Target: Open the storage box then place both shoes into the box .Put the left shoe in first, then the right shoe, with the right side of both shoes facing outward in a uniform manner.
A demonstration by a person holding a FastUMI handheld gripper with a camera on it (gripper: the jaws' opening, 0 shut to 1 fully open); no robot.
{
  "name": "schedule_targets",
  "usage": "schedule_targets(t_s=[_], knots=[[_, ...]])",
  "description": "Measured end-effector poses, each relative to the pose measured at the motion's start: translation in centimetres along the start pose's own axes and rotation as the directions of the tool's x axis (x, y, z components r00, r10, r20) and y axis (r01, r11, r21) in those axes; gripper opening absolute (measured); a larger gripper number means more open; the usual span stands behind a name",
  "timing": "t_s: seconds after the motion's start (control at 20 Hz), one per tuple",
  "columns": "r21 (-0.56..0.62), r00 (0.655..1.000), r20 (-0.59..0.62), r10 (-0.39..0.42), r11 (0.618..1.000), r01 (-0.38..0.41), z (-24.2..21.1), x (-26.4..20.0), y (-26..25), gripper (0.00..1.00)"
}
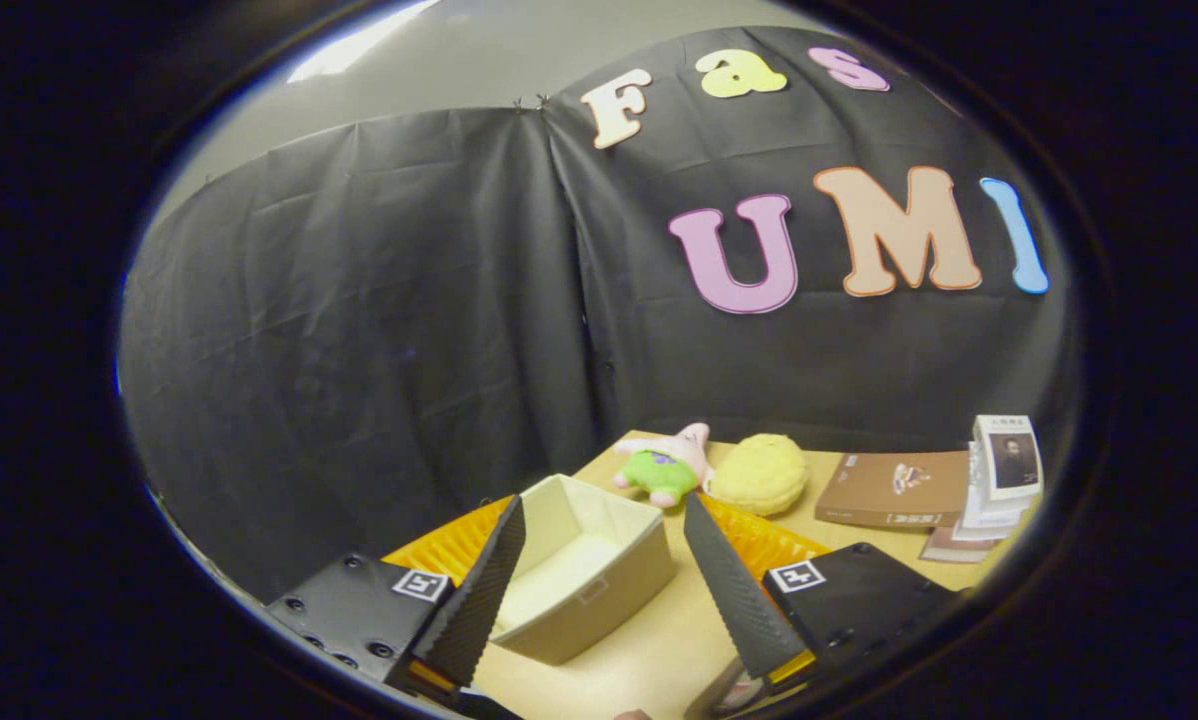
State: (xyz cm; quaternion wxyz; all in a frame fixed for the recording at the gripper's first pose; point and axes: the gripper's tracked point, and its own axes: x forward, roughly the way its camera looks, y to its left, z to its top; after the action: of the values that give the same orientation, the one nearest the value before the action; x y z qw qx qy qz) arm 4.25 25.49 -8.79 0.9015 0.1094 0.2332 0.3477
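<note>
The gripper [604,590] hangs above the desk [659,640], its two dark ribbed fingers [734,590] spread wide and holding nothing. Between them sits the beige storage box [584,575], lid off. Orange trays [759,540] lie behind it. Toward the desk's far edge rest a pink plush toy [666,462], a yellow plush [759,474] and books [894,488].

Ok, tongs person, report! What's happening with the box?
Tongs open, holding nothing. Storage box open and empty, just ahead between the fingers. Orange tray and plush toys beyond it.
</note>
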Motion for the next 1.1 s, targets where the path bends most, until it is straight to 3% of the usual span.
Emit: schedule_targets(t_s=[0.35, 0.85, 1.1], knots=[[-0.087, 0.984, -0.104, -0.148, 0.986, 0.139, -5.0, -2.7, -7.0, 1.0], [-0.081, 0.918, -0.312, -0.246, 0.969, 0.232, -14.4, -4.7, -14.4, 1.0], [-0.057, 0.883, -0.393, -0.257, 0.965, 0.256, -18.8, -4.6, -16.2, 1.0]])
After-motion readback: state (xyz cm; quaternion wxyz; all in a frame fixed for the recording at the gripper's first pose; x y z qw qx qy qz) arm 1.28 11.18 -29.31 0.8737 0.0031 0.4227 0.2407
